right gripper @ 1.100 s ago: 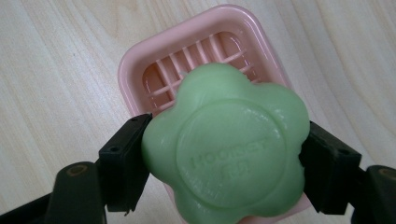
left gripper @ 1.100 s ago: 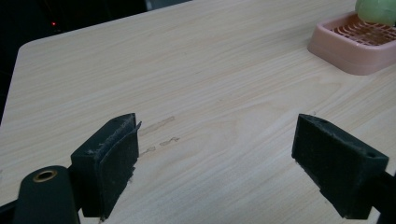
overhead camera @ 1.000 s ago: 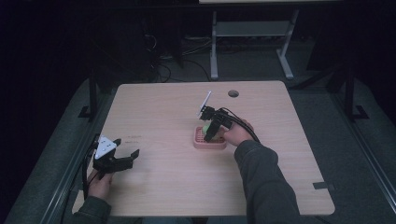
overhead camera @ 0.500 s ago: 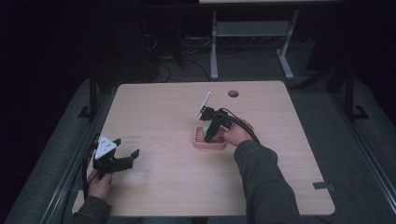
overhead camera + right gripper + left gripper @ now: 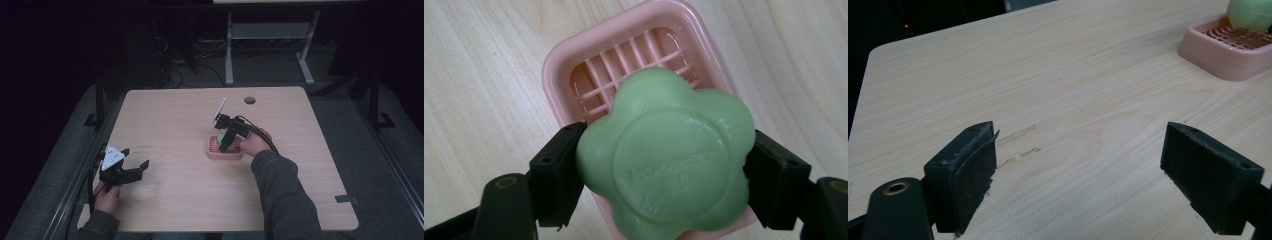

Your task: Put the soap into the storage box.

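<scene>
A green flower-shaped soap is clamped between the two black jaws of my right gripper, just above a pink slatted soap dish. In the high view the right gripper points down over the soap dish near the table's middle, with the soap showing green at its tip. My left gripper stands open near the table's left front edge with nothing between its jaws. In the left gripper view its fingers spread wide over bare wood, and the dish and soap lie far off at top right.
The light wooden table has a round cable hole at the back right. A strip of dark tape lies near the front right edge. Dark floor, cables and a metal frame lie beyond the table.
</scene>
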`<control>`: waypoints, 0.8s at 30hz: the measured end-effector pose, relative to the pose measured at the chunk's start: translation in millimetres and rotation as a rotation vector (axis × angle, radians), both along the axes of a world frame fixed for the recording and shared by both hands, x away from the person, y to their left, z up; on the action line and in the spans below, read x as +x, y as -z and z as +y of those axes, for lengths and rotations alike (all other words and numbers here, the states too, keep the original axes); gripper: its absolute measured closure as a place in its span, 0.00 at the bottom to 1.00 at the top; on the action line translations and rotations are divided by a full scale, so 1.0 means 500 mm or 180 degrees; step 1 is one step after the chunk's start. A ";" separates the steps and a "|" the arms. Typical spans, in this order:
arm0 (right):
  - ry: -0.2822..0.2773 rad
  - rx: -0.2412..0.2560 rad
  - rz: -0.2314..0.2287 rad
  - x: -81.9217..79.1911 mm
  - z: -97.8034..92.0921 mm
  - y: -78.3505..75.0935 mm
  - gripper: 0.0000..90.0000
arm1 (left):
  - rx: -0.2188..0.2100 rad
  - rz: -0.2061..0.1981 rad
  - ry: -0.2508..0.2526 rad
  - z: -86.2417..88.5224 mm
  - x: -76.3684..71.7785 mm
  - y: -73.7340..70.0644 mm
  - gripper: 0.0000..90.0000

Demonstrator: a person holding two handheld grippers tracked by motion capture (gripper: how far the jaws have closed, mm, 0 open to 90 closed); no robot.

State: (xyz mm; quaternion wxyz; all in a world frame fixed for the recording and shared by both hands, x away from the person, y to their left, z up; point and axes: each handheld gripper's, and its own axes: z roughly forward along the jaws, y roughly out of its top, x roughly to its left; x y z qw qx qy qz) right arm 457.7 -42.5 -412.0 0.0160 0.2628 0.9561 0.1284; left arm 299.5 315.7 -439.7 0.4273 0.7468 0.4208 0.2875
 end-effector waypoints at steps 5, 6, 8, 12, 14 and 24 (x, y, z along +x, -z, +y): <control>0.0016 -0.0005 0.0012 0.000 0.001 0.002 0.28 | -0.0003 -0.0002 -0.0004 0.001 0.000 0.000 0.16; 0.0010 -0.0002 0.0011 0.000 0.001 0.002 0.28 | 0.0000 0.0002 -0.0002 0.001 0.000 0.000 0.16; 0.0001 0.0009 0.0024 0.001 0.001 0.003 0.28 | -0.0002 0.0002 -0.0003 0.001 0.000 0.000 0.16; 0.0001 0.0012 0.0029 0.002 0.000 0.004 0.28 | -0.0012 -0.0003 -0.0010 0.002 0.000 0.000 0.16; 0.0004 0.0021 0.0041 0.002 0.000 0.005 0.28 | -0.0012 -0.0002 -0.0011 0.002 0.000 0.000 0.16; 0.0015 0.0029 0.0065 0.001 -0.002 0.005 0.28 | -0.0009 0.0000 -0.0012 0.001 0.000 0.000 0.16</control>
